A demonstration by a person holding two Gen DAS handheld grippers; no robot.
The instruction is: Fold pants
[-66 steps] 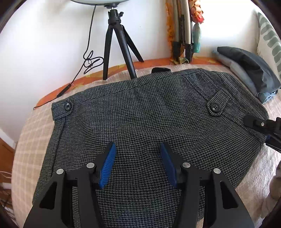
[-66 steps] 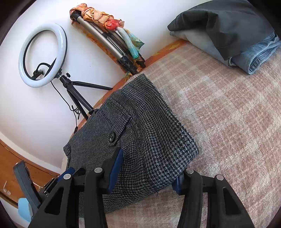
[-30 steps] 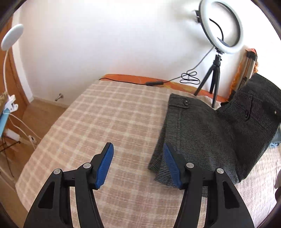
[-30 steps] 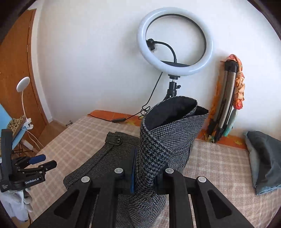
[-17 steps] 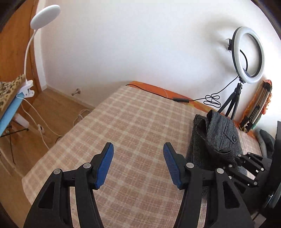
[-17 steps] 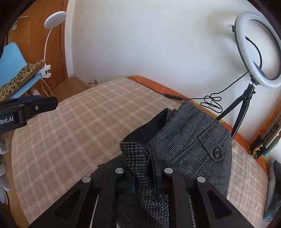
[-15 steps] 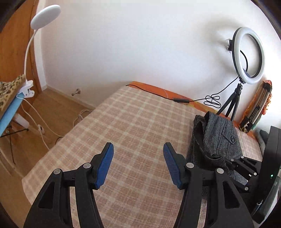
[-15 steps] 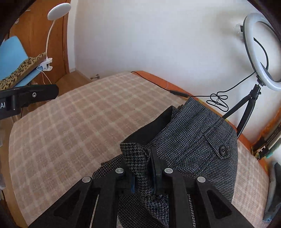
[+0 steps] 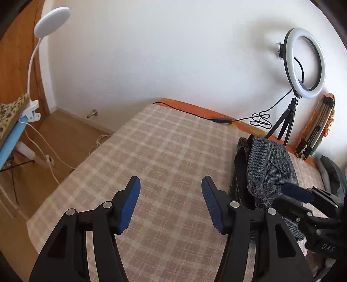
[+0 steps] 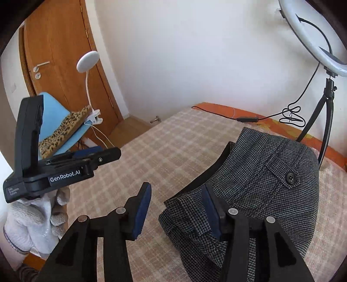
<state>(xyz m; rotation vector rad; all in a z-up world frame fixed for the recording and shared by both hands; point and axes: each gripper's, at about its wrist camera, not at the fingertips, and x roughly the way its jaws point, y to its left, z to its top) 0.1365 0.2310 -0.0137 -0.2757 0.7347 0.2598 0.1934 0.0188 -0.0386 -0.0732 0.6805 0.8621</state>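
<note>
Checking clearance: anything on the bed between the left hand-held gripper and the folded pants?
Nothing: only bare plaid bedcover separates the left hand-held gripper from the pants, seen in the right wrist view.

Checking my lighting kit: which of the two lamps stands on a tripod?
The ring light stands on the black tripod by the wall. The white disc lamp has a gooseneck ending in a clip.

Pants on bed
</note>
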